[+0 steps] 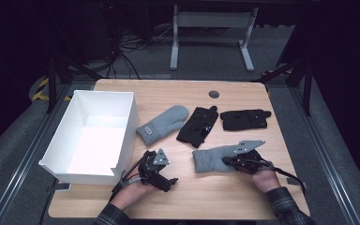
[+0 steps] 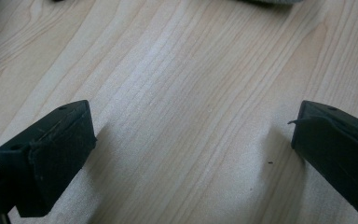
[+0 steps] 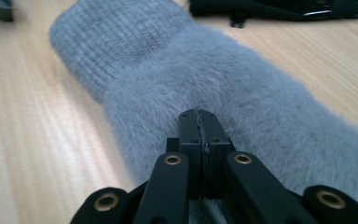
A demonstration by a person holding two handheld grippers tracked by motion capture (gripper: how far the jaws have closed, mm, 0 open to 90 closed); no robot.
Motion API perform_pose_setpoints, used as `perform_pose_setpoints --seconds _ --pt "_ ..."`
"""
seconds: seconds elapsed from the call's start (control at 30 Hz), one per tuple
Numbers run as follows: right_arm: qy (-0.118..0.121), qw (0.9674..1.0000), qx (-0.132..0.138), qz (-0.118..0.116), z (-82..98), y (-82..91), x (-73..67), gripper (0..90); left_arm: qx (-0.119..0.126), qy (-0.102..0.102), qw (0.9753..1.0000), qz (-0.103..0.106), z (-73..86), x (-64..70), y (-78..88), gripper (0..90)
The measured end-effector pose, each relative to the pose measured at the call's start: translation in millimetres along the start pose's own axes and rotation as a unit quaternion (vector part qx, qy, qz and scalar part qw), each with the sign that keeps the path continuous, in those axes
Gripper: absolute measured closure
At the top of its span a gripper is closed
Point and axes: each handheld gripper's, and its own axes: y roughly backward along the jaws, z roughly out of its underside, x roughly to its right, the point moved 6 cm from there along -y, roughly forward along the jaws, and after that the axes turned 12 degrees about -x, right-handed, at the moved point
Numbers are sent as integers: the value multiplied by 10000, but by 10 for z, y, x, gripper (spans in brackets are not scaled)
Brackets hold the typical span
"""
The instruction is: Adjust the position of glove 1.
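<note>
Two fingers of the right gripper point(image 3: 199, 122) pinch the grey mitten point(image 3: 242, 93).

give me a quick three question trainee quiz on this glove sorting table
1. True or false: the right hand-held gripper has its jaws closed together on the fuzzy grey mitten.
2. How many gloves and mittens lie on the table? A) two B) four C) six
3. Fill in: the left hand-held gripper is held with its jaws ____ over bare wood.

Key
1. True; the jaws meet on the fuzzy fabric.
2. B: that mitten, a second grey mitten and two black gloves. The white box at left holds nothing.
3. open
</note>
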Motion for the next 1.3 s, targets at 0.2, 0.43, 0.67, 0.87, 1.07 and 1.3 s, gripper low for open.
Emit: perform_pose_setpoints --seconds 0.2,0.43,0.67,0.87,1.07,1.3 --pt "155 9997 80 -159 -40 50 -158 900 -5 8 10000 -4 0 1 1 0" --pt "170 9980 591 -166 -401 169 -201 900 -12 13 10000 -8 0 2 1 0" --pt "296 9987 362 -215 -639 -87 -257 900 -14 15 10000 -10 -1 2 1 0" --pt "147 9987 378 -310 -711 -215 -158 900 -15 17 10000 -12 -1 2 1 0" --pt "308 9978 307 -507 -693 -287 -267 900 -10 35 10000 -17 -2 4 0 0" --pt "643 9938 255 -872 -645 -267 -490 900 -9 37 10000 -19 -2 5 0 0"
